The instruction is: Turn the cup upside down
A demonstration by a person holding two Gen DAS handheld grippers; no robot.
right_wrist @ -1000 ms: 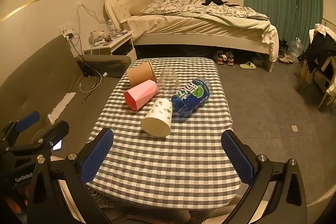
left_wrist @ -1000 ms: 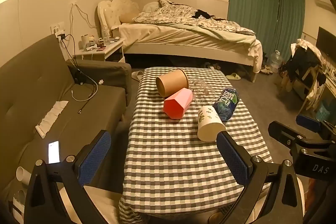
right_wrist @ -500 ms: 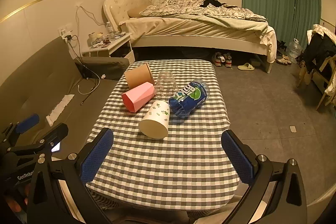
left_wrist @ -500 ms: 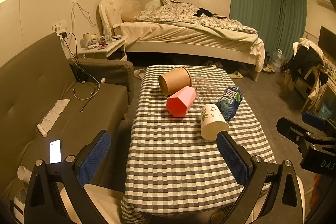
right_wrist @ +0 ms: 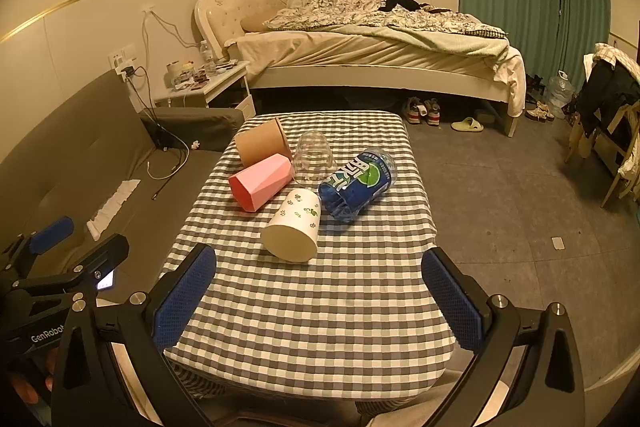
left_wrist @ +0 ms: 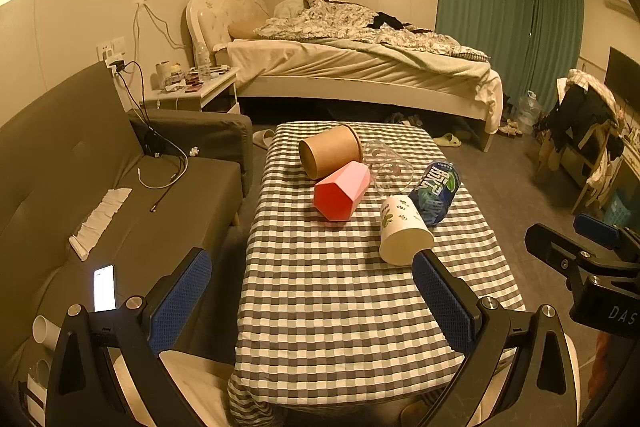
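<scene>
Writing: "GenRobot" was printed in white on the left gripper (right_wrist: 60, 267) body as seen from the right wrist view; "DAS" showed on the right gripper (left_wrist: 588, 259) body in the left wrist view; the blue cup (right_wrist: 357, 184) bore large white characters I could not read.
White cup (right_wrist: 294, 229): paper-looking, with small green leaf prints, lying on its side, open mouth toward the cameras, touching the blue cup.
Other cups: a faceted pink cup (right_wrist: 261, 181), a plain brown cup (right_wrist: 262, 142) and a clear plastic cup (right_wrist: 313, 157), all tipped over in a cluster farther up the table.
Table (right_wrist: 312, 311): covered with a grey-and-white checked cloth.
Left gripper jaws: spread wide, blue textured pads (left_wrist: 179, 301), nothing between them.
Right gripper jaws: spread wide, holding nothing, hanging above the near table edge.
Change: against the earlier frames both wrist views sat slightly farther back from the cups, which lay just as before.
</scene>
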